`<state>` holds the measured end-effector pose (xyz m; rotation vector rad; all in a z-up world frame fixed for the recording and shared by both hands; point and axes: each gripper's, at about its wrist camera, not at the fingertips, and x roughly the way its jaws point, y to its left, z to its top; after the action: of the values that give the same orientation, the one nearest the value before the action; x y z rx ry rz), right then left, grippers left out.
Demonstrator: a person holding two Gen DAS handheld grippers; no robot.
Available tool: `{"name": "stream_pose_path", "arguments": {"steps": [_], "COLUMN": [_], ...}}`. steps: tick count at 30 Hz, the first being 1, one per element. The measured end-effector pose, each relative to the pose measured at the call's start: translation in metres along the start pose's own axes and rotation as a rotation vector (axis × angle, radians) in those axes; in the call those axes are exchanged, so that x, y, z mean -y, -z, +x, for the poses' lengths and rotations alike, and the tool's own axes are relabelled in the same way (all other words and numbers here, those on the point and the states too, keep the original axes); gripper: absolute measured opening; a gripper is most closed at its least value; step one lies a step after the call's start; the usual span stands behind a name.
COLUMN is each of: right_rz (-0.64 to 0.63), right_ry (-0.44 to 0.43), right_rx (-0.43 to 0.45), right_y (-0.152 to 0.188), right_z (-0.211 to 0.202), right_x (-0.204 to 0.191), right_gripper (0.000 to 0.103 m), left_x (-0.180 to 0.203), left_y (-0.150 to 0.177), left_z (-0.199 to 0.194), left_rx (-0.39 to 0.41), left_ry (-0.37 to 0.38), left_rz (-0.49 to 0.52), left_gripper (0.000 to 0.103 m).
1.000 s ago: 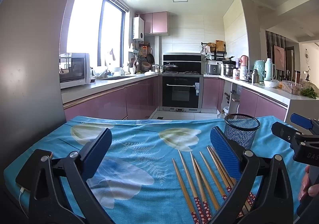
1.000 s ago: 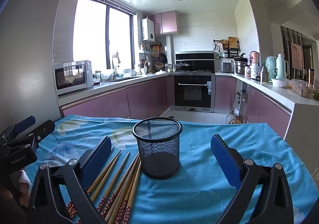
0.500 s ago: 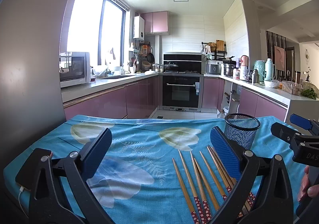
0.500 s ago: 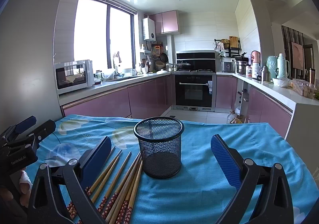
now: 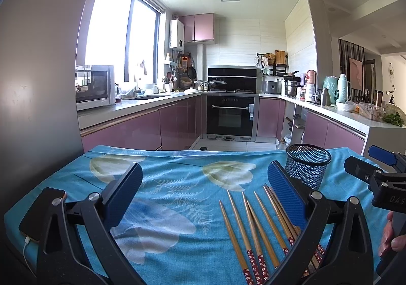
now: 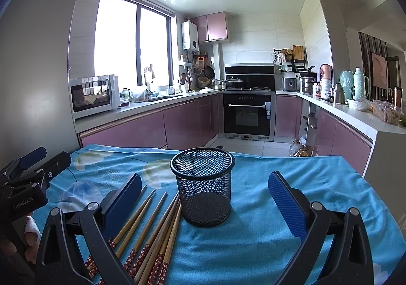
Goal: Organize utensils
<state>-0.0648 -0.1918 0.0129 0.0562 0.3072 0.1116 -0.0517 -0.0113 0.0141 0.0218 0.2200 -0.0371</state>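
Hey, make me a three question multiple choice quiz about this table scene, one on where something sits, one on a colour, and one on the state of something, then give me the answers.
1. Where do the chopsticks lie relative to the mesh cup in the right wrist view?
A. To its left, on the cloth
B. Inside it
C. On the far side of it

2. What colour is the tablecloth?
A. Red with stripes
B. Blue with pale floral shapes
C. Plain white

3. What state is the right claw in?
A. Shut on a chopstick
B. Shut on the cup
C. Open, holding nothing

Answers:
1. A, the sticks lie flat beside the cup's left side, tips toward it.
2. B, blue fabric with pale flower prints covers the table.
3. C, its two blue pads stand wide apart with nothing between them touching.
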Motion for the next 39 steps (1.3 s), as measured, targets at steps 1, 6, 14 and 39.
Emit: {"name": "stream_pose_path", "arguments": {"steps": [1,6,14,39], "right_rz": [0.001,-0.001,0.001,-0.006], "right_ry": [-0.001,-0.001,-0.005,-0.033], "right_rx": [0.000,-0.001,-0.010,-0.049], "right_y": [0.000,0.000,0.000,0.001], "right_z": [-0.001,-0.001,-0.001,0.000], "right_x": [0.001,0.002,0.003,0.000], "right_gripper": [0.097,0.097,0.097,0.097], "left_x": [-0.001,0.001,0.002,0.001], "left_y": [0.000,0.001,0.002,0.004], "left_z": [0.000,0.001,0.002,0.012], "left_rx": [0.000,-0.004,-0.011,-0.067], "left_ry": [0.001,0.001,0.002,0.019], "left_rz": [-0.001,-0.002,-0.001,0.000], "left_gripper": [0.097,0.097,0.097,0.097]}}
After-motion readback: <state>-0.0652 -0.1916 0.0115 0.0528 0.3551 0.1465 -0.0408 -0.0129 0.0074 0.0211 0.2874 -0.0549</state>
